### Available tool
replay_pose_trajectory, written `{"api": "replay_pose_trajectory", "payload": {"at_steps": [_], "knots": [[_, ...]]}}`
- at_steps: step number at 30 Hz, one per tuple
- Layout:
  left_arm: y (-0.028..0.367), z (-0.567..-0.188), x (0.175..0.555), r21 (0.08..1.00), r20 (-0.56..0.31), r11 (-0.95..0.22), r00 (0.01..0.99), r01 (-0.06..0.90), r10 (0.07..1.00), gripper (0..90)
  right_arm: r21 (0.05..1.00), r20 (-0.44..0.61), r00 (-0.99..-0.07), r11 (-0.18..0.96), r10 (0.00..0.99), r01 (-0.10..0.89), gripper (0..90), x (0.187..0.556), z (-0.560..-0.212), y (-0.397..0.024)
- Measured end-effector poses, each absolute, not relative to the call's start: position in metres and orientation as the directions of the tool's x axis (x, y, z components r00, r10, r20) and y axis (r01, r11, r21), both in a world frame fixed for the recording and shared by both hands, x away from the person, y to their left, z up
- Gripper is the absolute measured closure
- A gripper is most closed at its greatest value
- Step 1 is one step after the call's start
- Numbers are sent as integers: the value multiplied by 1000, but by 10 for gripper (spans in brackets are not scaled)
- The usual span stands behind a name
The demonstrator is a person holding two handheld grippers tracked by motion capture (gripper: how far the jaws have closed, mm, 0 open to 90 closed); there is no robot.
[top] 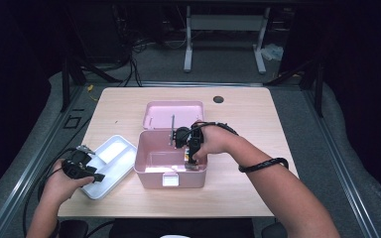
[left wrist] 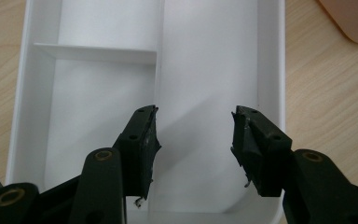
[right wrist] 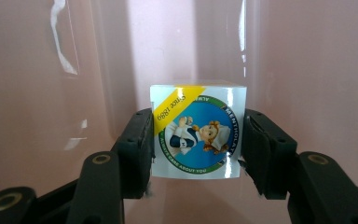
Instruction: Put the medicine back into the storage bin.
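Right gripper [right wrist: 196,140] is down inside the pink box [top: 144,171], near its right wall. Its jaws are clamped on a small white carton [right wrist: 197,130] with a round blue-and-green label, one jaw on each side face. In the high view I can place that gripper [top: 192,161] low in the box, but the carton is mostly hidden by the hand there; I think it sits at or close to the box floor, though I can't confirm contact.

Left gripper [left wrist: 195,140]: jaws apart, nothing between them, hanging over the long compartment of the white tray [left wrist: 270,70], which lies on the table [top: 238,198] just left of the box. Tray compartments look bare.

Box lid [top: 173,115] is up, hinged back behind the box.

Judgement: lid open, tray set aside, carton gripped inside the box. Whether I'm placing or lifting it, I can't say from this. Left: release or extraction, then tray and lid.
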State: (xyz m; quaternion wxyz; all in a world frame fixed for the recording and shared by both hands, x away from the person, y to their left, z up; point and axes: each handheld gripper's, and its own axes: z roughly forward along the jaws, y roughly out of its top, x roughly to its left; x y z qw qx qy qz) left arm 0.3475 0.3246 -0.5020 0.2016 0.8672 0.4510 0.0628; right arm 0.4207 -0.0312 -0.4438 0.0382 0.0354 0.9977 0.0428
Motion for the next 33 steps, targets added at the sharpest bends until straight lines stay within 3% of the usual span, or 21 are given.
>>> {"api": "replay_pose_trajectory", "payload": {"at_steps": [17,22,33], "knots": [[326,-503,347,403,-73,-509,582,760,810,499,85,-59,-994,993,92,87,462,423,-451,-30],[326,-502,347,406,-73,-510,584,758,809,500,83,-60,-992,990,115,110,386,424,-453,-30],[324,-502,349,403,-67,-518,590,754,805,507,146,-61,-988,980,143,133,409,420,-424,-48]]}}
